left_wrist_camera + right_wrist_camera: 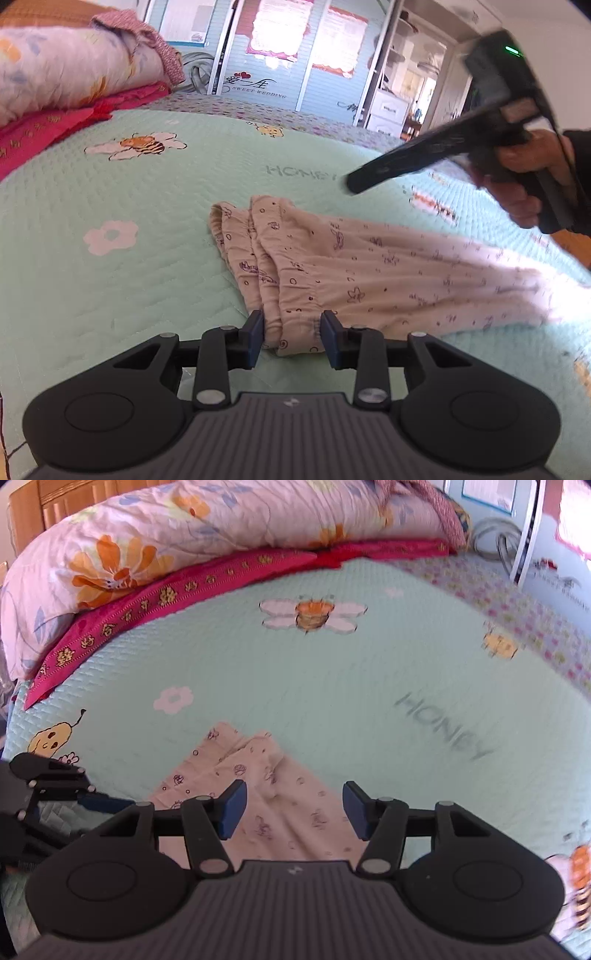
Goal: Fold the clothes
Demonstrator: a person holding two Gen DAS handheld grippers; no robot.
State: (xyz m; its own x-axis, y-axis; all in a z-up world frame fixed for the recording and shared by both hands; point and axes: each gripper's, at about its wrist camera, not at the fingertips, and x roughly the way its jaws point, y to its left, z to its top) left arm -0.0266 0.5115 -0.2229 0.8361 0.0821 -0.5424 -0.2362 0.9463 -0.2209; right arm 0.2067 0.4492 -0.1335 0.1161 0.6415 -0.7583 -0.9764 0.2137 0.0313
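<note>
A green quilted bed (129, 192) is carrying beige trousers (332, 266), lying flat and doubled. The left tool (292, 338) is straddling their near waistband corner, gaping wide; the right tool (294, 808) is hovering wide above. Likely lining up a fold grip.

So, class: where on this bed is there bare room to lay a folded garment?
Bare quilt lies between the bee and the pants, and left around the flower. Crowded: bedding piled far left.
</note>
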